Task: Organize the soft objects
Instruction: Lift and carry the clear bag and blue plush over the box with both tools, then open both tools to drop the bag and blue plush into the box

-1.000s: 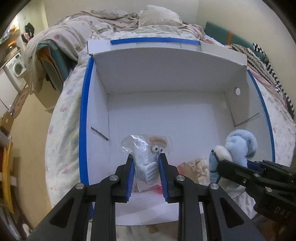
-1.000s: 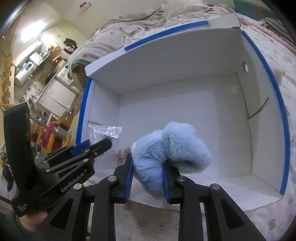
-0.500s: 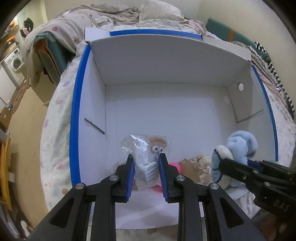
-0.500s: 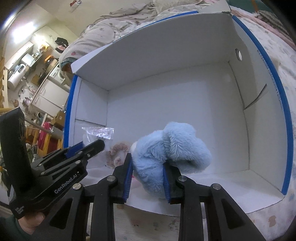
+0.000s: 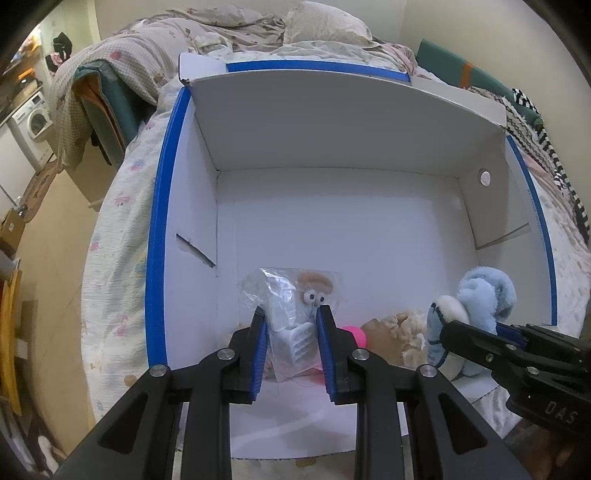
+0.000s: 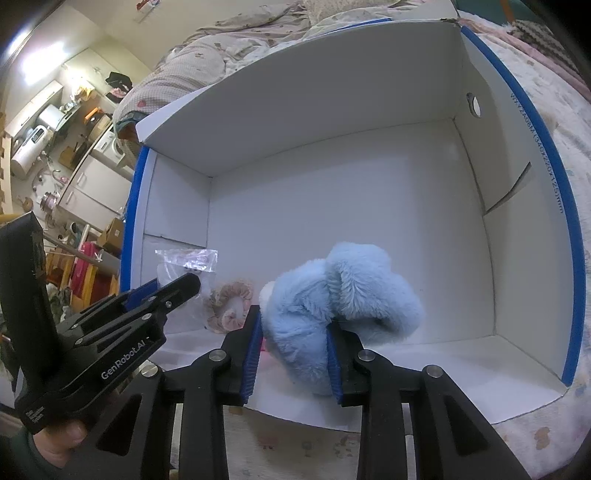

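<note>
My left gripper (image 5: 290,314) is shut on a clear plastic bag with a small googly-eyed toy (image 5: 291,306) and holds it over the near left part of a white box with blue rims (image 5: 159,221). My right gripper (image 6: 293,317) is shut on a fluffy light-blue plush (image 6: 340,295), held above the near edge of the box floor (image 6: 369,206). The plush (image 5: 476,299) and the right gripper (image 5: 480,347) also show in the left wrist view. A beige and pink scrunchie-like soft thing (image 6: 231,299) lies on the box floor between the two grippers.
The box sits on a quilted bed cover (image 5: 118,221). Rumpled bedding and a pillow (image 5: 325,29) lie beyond the box. Striped fabric (image 5: 546,147) lies at the right. A pink ball (image 5: 354,334) sits on the box floor. A kitchen area (image 6: 55,140) is at the far left.
Both grippers have moved forward and lower toward the box with their loads still held. The box fills more of both views.
</note>
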Motion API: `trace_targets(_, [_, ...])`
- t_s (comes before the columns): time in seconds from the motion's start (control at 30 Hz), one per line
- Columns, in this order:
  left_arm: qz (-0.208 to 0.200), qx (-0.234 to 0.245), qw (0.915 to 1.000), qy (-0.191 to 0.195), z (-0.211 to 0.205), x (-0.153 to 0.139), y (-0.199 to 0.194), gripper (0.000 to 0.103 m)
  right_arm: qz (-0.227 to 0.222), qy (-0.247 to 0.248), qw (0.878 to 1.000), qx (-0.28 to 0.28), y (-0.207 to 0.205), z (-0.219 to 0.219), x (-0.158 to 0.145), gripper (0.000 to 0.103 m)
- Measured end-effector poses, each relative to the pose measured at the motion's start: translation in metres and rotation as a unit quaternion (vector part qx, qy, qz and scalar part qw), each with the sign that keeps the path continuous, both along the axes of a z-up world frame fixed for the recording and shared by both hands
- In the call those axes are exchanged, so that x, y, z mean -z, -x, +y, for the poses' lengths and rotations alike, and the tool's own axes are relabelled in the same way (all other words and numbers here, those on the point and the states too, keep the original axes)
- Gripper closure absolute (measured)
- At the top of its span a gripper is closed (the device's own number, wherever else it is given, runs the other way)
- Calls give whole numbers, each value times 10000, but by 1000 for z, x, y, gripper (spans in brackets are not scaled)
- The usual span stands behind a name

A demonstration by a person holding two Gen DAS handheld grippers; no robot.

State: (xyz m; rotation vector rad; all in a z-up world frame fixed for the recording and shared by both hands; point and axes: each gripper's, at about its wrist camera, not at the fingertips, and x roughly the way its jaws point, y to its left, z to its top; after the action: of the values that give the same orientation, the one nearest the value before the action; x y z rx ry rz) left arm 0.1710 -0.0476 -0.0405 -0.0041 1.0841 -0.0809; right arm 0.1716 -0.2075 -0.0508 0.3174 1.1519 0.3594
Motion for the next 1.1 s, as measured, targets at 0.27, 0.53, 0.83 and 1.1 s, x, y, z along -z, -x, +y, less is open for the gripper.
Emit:
trace_targets(0.27, [12,0,10000,23,-2,-1,1,79,30,-11,10000,62,0,-1,3,69])
trace_targets(0.53, [23,-40,9999,149,1,-1,1,62,15,48,9999,122,0,-2,2,58])
trace_targets(0.83, [-97,-195,9994,278,5,-7,0,45,-117,59,9998,178,0,-5,-2,35])
trace_targets(1.1, [-17,-265,9992,311,6,-6,-1,44,-329,565,9975,281,2,-1,-7,11])
